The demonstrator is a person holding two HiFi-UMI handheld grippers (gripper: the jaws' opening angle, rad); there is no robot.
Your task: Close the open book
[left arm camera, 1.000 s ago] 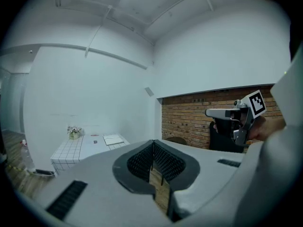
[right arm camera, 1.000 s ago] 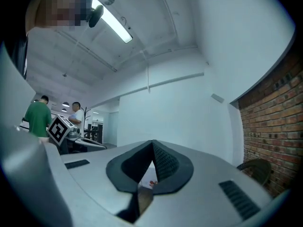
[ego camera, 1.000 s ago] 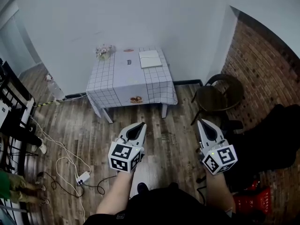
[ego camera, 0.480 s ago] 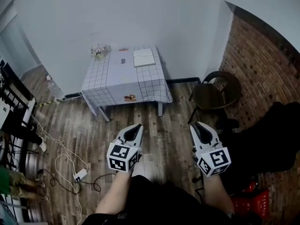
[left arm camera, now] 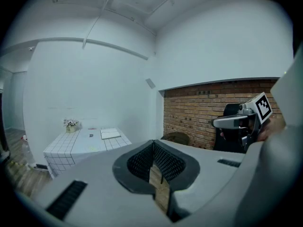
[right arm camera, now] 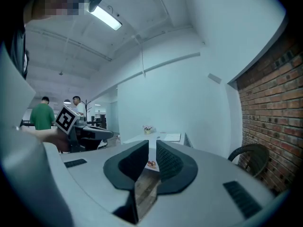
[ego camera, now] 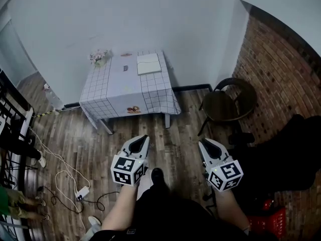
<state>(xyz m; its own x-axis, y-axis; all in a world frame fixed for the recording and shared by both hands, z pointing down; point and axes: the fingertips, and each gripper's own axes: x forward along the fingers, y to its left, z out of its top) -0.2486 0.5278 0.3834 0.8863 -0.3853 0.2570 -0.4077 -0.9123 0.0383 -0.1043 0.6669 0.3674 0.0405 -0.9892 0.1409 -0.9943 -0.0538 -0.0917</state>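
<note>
Status: white open book (ego camera: 148,63) is lying on the white grid-cloth table (ego camera: 120,87), upper centre, well apart from both grippers (approach pending). The grey left gripper (ego camera: 141,138) is keeping its jaws together, empty. The grey right gripper (ego camera: 205,143) has just been opening its jaws to a narrow gap with nothing between, probably readying.

Head view down; gripper views level, sharing table (ego camera: 120,84).

Nothing legible turned up anywhere. The cubes on the left gripper (ego camera: 143,138) and the right gripper (ego camera: 202,143) carried only black-and-white square markers, no letters or digits. The book (ego camera: 149,63), upper centre, was too small to read, and so was the small dark item (ego camera: 125,68) on the checked tablecloth (ego camera: 115,92).
</note>
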